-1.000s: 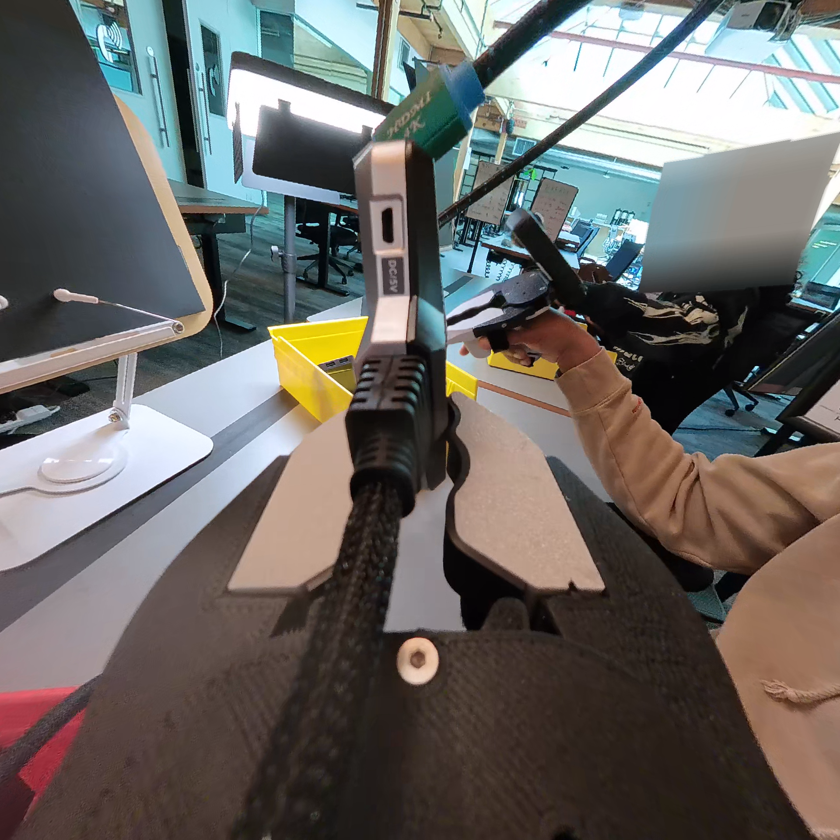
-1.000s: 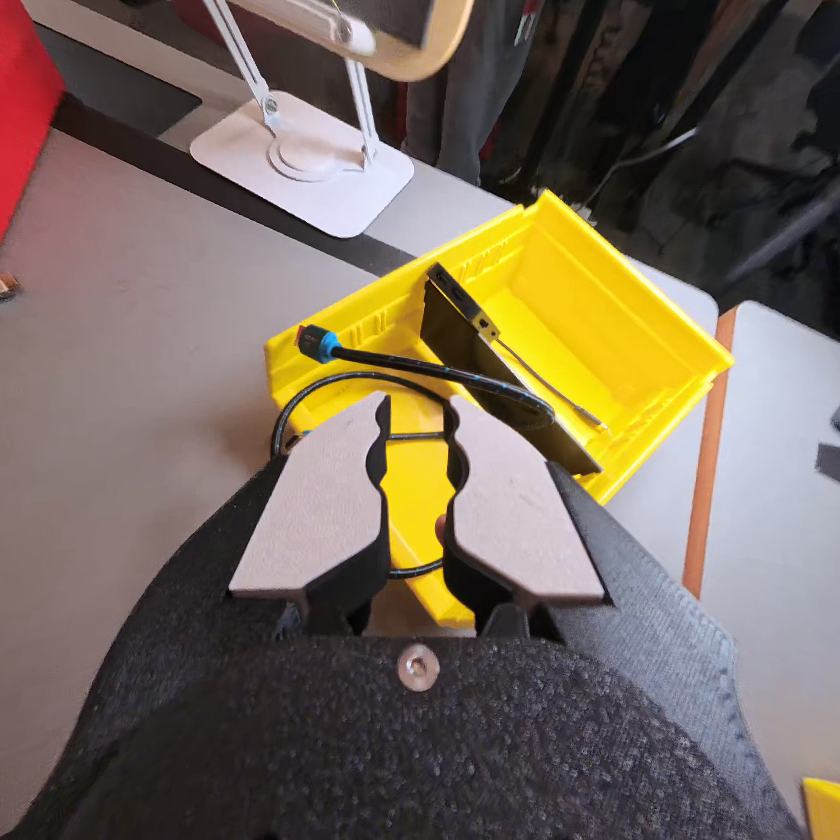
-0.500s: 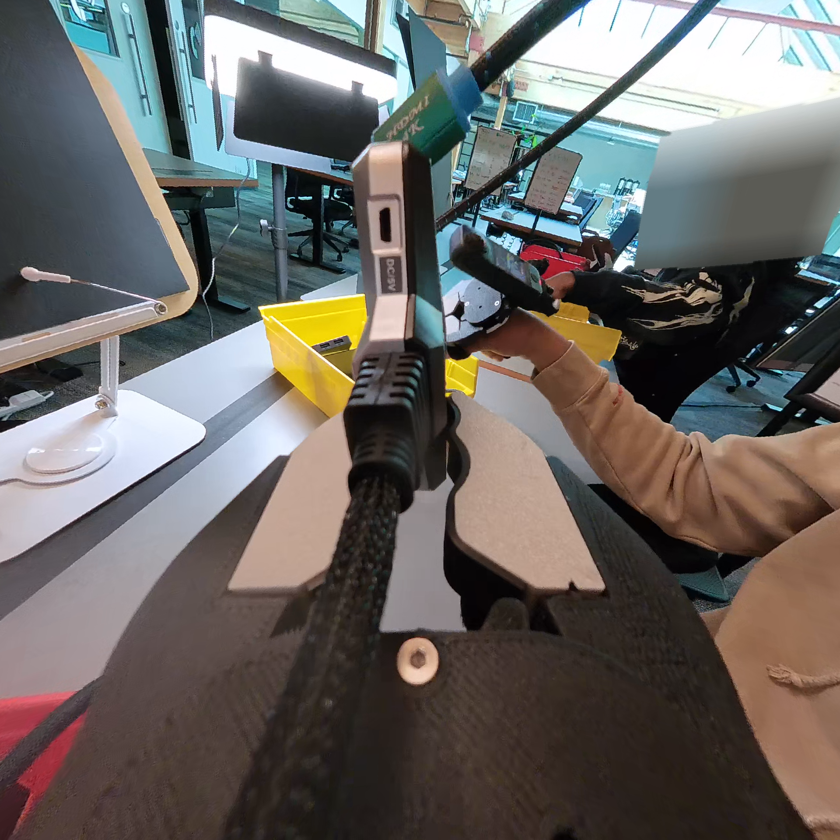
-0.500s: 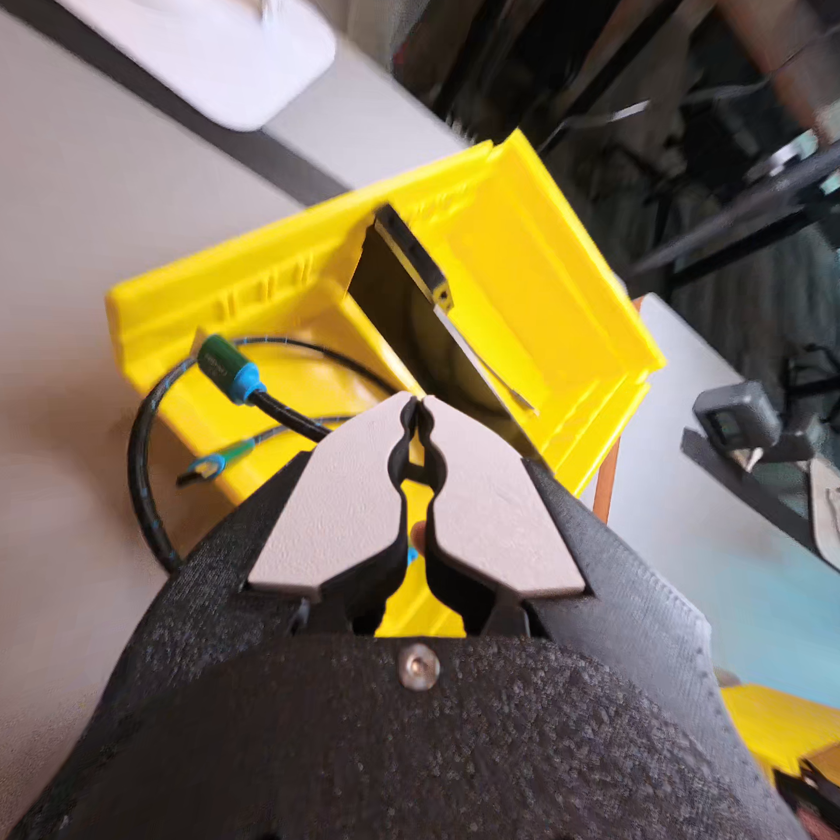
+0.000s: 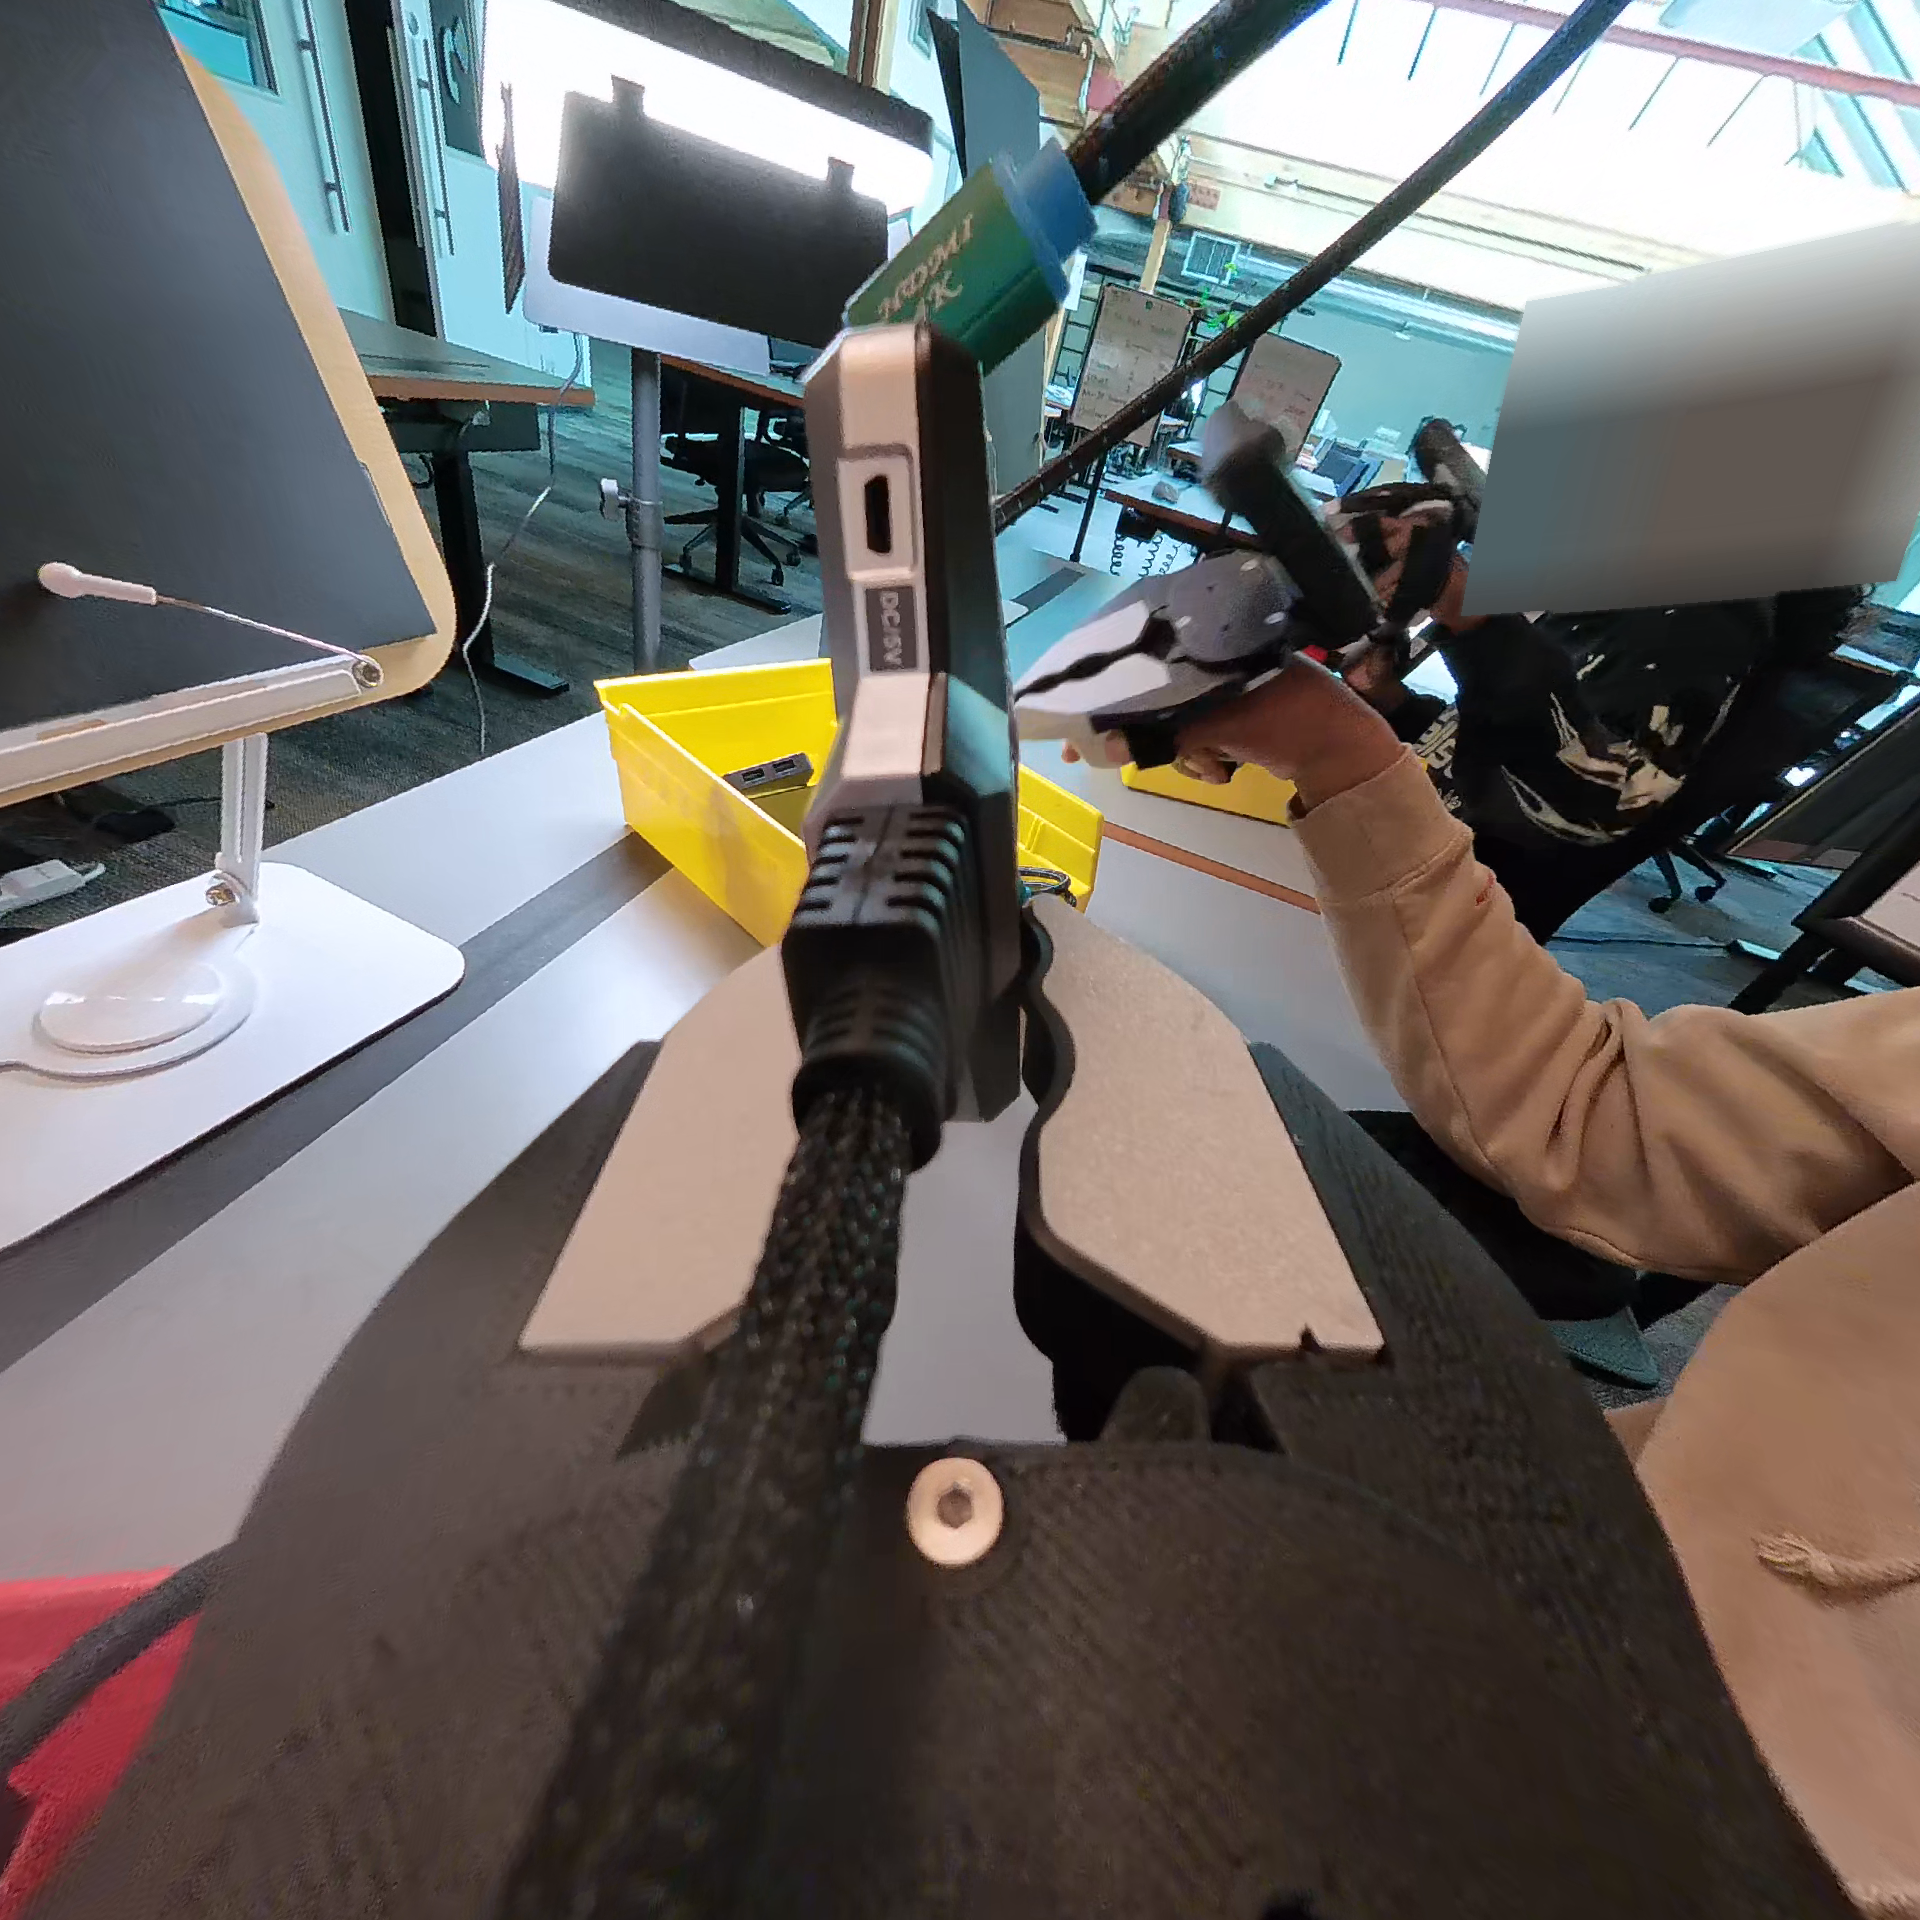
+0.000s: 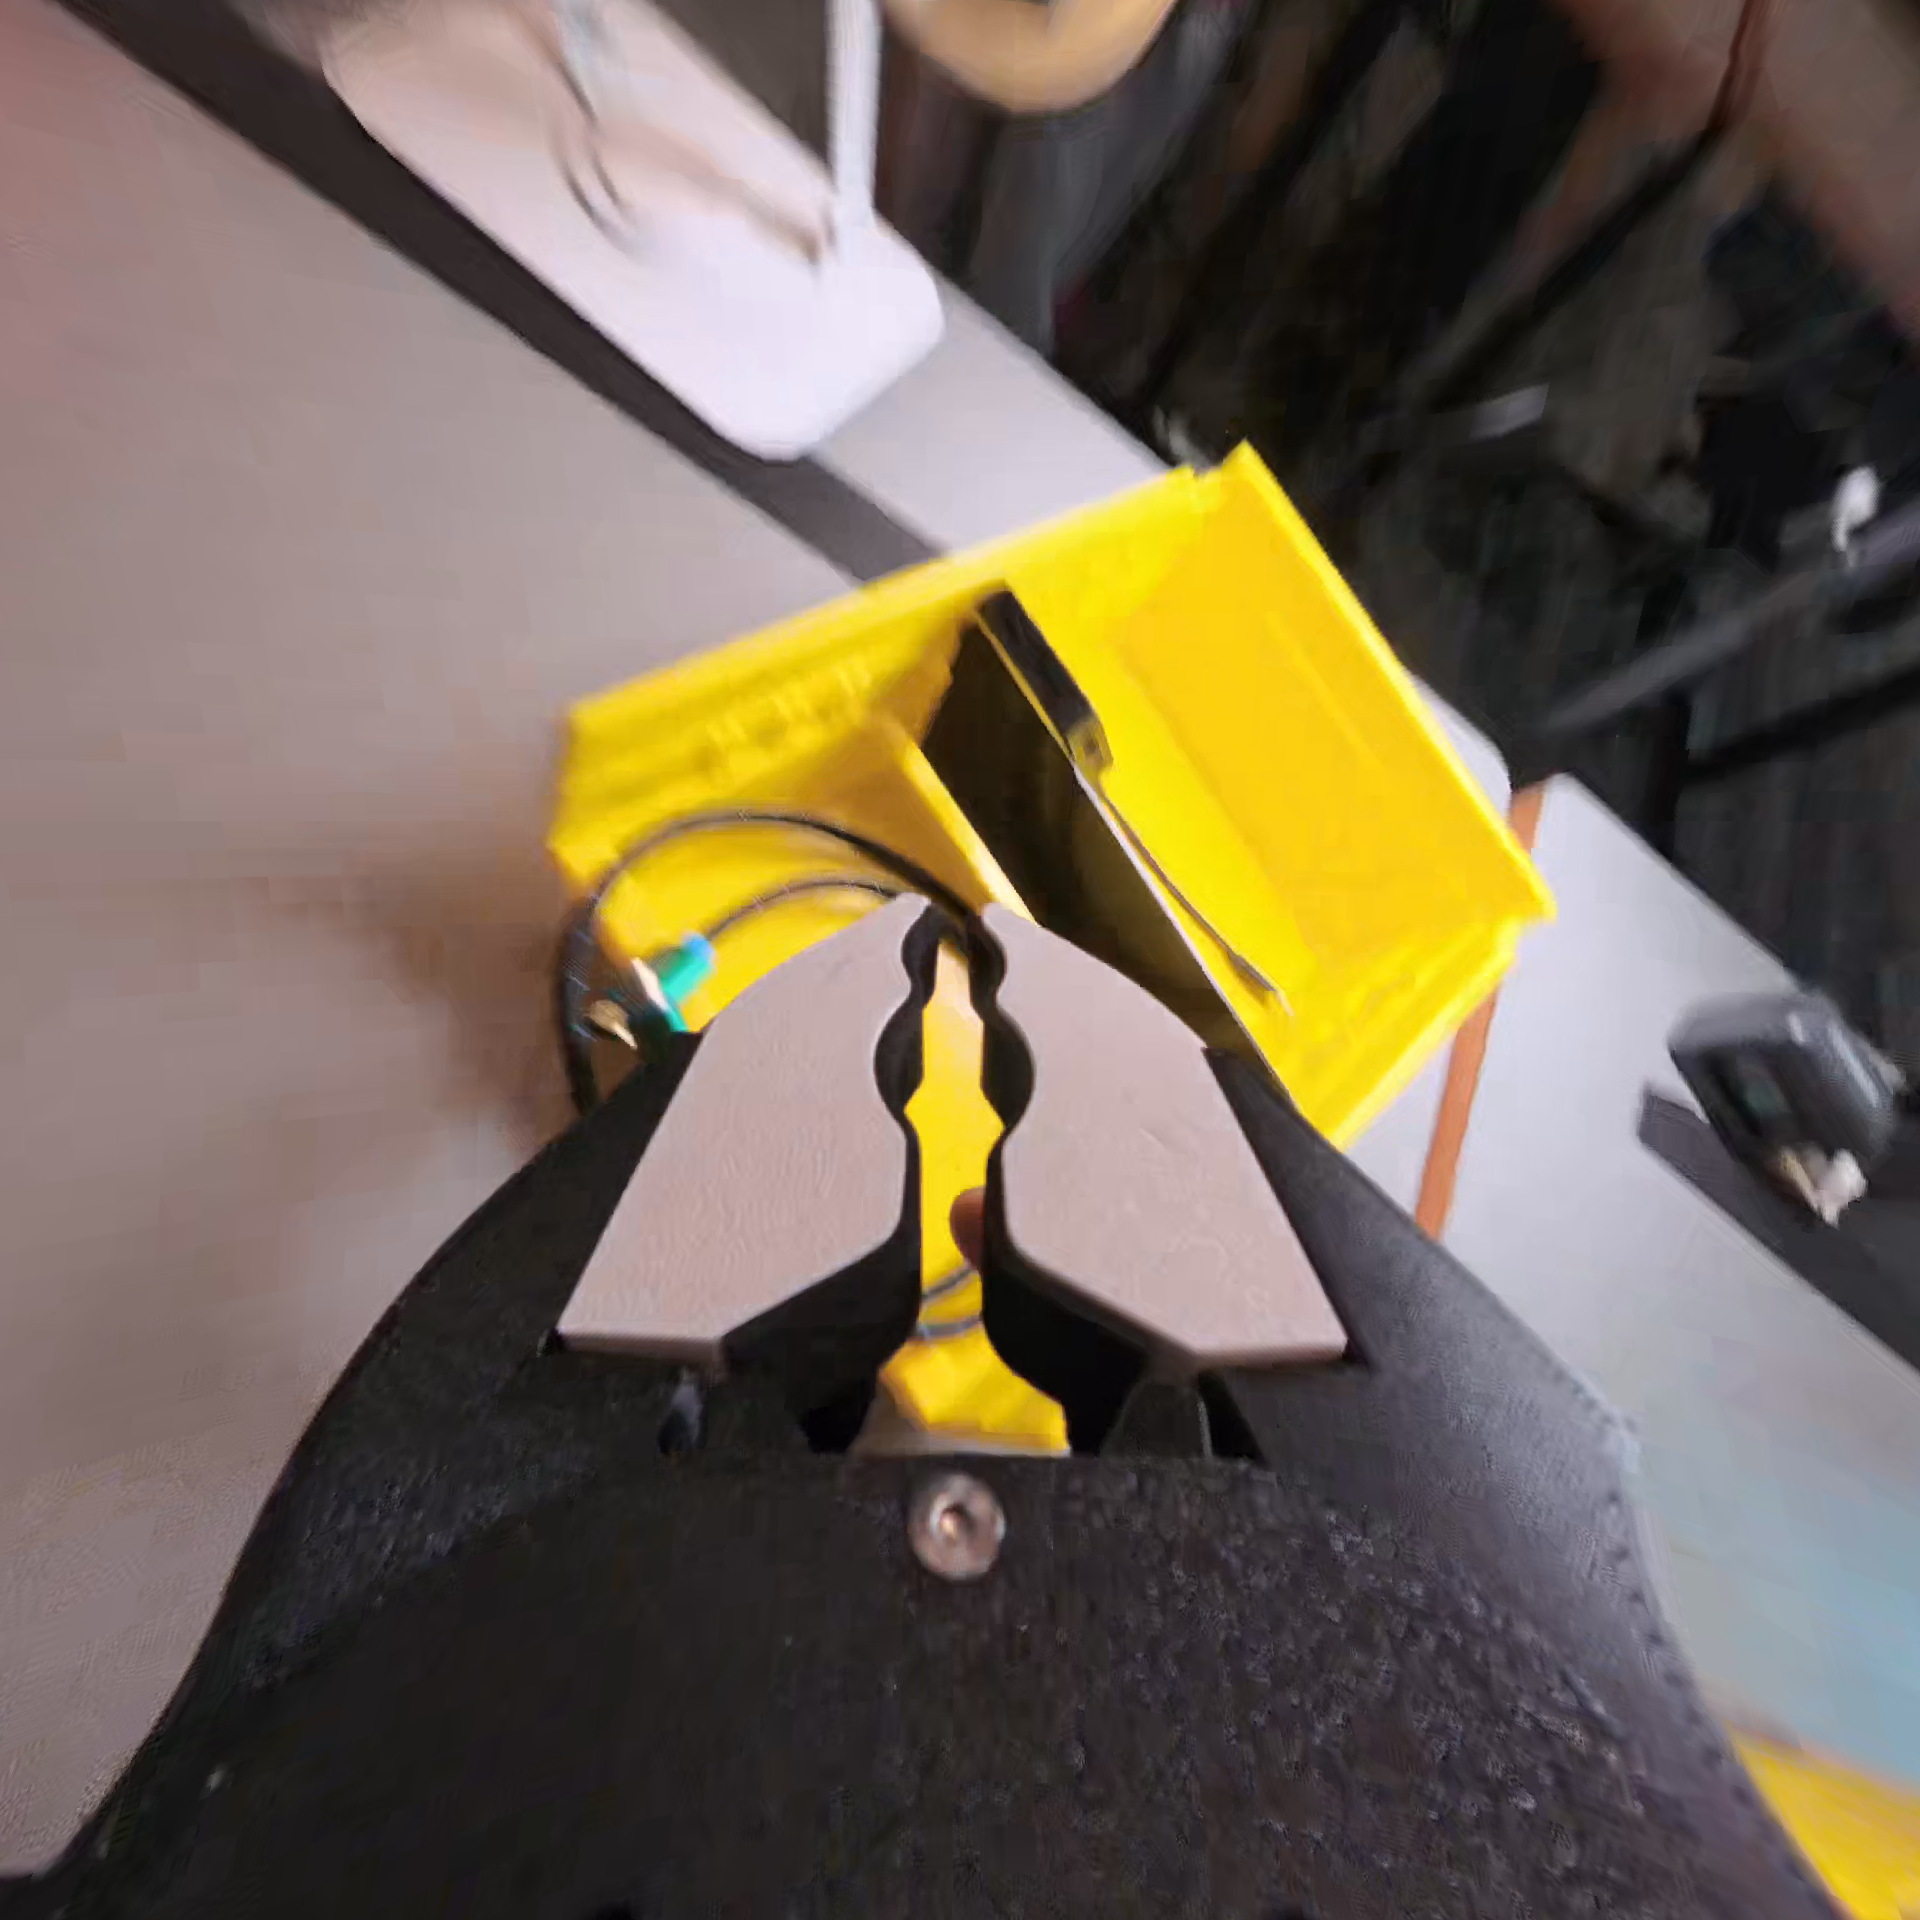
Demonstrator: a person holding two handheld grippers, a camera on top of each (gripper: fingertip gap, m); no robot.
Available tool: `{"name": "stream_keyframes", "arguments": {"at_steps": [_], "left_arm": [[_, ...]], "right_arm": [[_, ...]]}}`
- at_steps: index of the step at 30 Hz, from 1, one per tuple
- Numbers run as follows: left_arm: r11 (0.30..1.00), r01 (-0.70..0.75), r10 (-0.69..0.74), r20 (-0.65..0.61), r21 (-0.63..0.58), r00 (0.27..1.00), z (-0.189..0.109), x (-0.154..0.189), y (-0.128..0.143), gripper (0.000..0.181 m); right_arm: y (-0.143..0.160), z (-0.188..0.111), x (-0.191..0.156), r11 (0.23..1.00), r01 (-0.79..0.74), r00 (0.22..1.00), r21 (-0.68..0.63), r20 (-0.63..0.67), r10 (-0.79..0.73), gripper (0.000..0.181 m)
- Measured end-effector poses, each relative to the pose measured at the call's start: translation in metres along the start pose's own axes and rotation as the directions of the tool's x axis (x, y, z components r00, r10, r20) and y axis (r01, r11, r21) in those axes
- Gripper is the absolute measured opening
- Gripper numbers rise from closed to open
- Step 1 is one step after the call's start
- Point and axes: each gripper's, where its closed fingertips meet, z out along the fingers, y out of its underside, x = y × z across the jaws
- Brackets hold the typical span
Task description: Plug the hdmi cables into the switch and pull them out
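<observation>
- The left gripper [image 5: 940,997] has its jaws clamped on the flat black-and-silver switch [image 5: 914,665], which stands upright between them.
- A braided black cable [image 5: 821,1299] with a ribbed plug sits in the switch's near end; a green plug [image 5: 971,265] enters its top.
- The right gripper [image 6: 954,935] has its wavy jaws nearly closed and empty, above the yellow plastic bin [image 6: 1299,727] on the grey tabletop [image 6: 260,727].
</observation>
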Motion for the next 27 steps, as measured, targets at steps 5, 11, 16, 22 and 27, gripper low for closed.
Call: {"name": "stream_keyframes", "arguments": {"at_steps": [5, 11, 16, 22, 27], "left_arm": [[0.999, 0.025, -0.024, -0.031, 0.022, 0.999, 0.009, 0.004, 0.002, 0.02], [0.997, 0.046, -0.038, -0.127, 0.063, 0.991, 0.029, 0.022, 0.006, 0.02], [0.999, 0.027, -0.02, -0.205, 0.027, 0.979, 0.05, 0.039, 0.022, 0.021], [0.999, 0.045, -0.038, -0.259, 0.018, 0.965, 0.062, 0.047, 0.033, 0.022], [0.998, 0.066, -0.059, -0.276, 0.015, 0.959, 0.063, 0.05, 0.034, 0.021]], "right_arm": [[-0.091, -0.052, -0.081, 0.873, -0.011, 0.939, 0.488, 0.306, -0.159, 0.015], [-0.149, -0.083, -0.166, 0.687, -0.408, 0.692, 0.602, 0.694, -0.197, 0.026], [-0.166, -0.094, -0.198, 0.577, -0.632, 0.51, 0.518, 0.838, -0.194, 0.031], [-0.166, -0.089, -0.191, 0.544, -0.696, 0.471, 0.469, 0.87, -0.147, 0.024], [-0.165, -0.089, -0.189, 0.529, -0.713, 0.459, 0.461, 0.876, -0.145, 0.018]]}}
